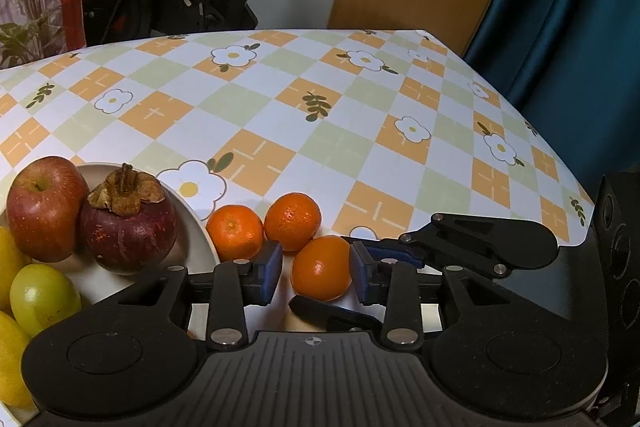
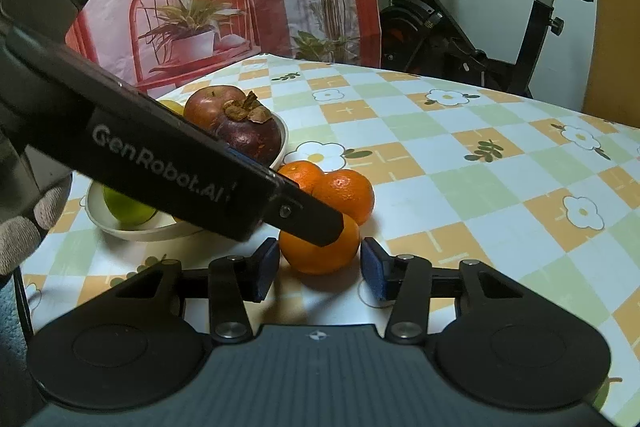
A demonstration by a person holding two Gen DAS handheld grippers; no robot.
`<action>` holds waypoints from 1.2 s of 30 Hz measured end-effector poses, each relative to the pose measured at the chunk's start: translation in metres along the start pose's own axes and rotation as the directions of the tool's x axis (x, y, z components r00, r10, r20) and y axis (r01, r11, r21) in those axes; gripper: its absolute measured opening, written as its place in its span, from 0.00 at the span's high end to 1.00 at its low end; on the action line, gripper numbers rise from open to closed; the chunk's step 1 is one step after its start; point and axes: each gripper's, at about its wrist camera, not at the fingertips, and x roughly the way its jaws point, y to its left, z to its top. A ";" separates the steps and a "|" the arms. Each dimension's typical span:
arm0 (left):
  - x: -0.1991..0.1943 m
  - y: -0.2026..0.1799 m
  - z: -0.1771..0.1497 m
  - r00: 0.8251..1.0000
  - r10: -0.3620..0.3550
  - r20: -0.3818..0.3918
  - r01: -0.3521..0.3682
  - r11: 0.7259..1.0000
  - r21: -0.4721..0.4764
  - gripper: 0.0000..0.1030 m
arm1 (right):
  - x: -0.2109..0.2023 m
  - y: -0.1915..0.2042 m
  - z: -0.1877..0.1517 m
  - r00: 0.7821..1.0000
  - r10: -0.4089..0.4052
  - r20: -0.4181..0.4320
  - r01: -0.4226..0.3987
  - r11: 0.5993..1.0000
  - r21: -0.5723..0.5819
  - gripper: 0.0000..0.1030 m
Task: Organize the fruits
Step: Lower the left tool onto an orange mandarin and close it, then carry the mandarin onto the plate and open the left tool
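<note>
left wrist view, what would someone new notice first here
Three tangerines sit on the checked tablecloth; the nearest tangerine lies between the blue pads of the left gripper, with a gap on its left side, and the right gripper frames it too. Left of them a white bowl holds a red apple, a dark mangosteen and yellow-green fruit.

- Left tool: matte black linkage arms, silver round rivets, blue ribbed pads on the fingertips.
- Ribbed dark-grey plate near the camera, small white crosshair mark at its far edge, a round black disc on either side.
- Right tool: same black build, blue pads.
- White "GenRobot.AI" lettering along the left tool's black side.
- Light grey knitted glove at left.
</note>
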 end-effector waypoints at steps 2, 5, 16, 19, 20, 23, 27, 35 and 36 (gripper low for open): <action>0.002 -0.001 0.000 1.000 -0.005 -0.004 0.005 1.000 0.005 0.62 | 0.000 0.000 0.001 1.000 0.000 -0.001 0.000 1.000 0.002 0.53; 0.005 -0.003 -0.001 1.000 -0.014 -0.010 0.014 1.000 0.006 0.61 | 0.001 -0.001 0.001 1.000 0.003 -0.001 -0.003 1.000 0.006 0.53; 0.010 0.001 -0.015 0.999 -0.030 0.023 0.032 0.993 -0.111 0.61 | -0.001 -0.004 0.000 1.000 0.018 0.002 -0.018 0.999 0.028 0.54; 0.009 0.002 -0.016 0.999 -0.033 0.034 0.037 0.993 -0.116 0.63 | -0.001 -0.003 0.000 1.000 0.015 0.001 -0.015 1.000 0.024 0.54; 0.009 0.001 -0.017 0.999 -0.031 0.037 0.035 0.993 -0.112 0.63 | -0.001 -0.002 0.000 1.000 0.015 0.001 -0.015 1.000 0.022 0.53; 0.009 -0.001 -0.017 0.999 -0.027 0.042 0.031 0.995 -0.100 0.63 | -0.001 -0.002 0.000 1.000 0.015 0.001 -0.015 1.000 0.022 0.53; 0.008 0.001 -0.018 0.998 -0.033 0.044 0.037 0.994 -0.105 0.63 | -0.002 -0.002 -0.001 1.000 0.023 0.002 -0.023 0.999 0.025 0.55; 0.002 -0.001 -0.024 0.998 -0.043 0.047 0.047 0.995 -0.093 0.63 | -0.005 0.004 -0.002 1.000 0.017 -0.001 -0.017 1.000 0.005 0.56; 0.002 -0.003 -0.025 0.998 -0.041 0.046 0.045 0.995 -0.087 0.63 | -0.007 0.004 -0.003 1.000 0.015 0.001 -0.015 1.000 0.009 0.56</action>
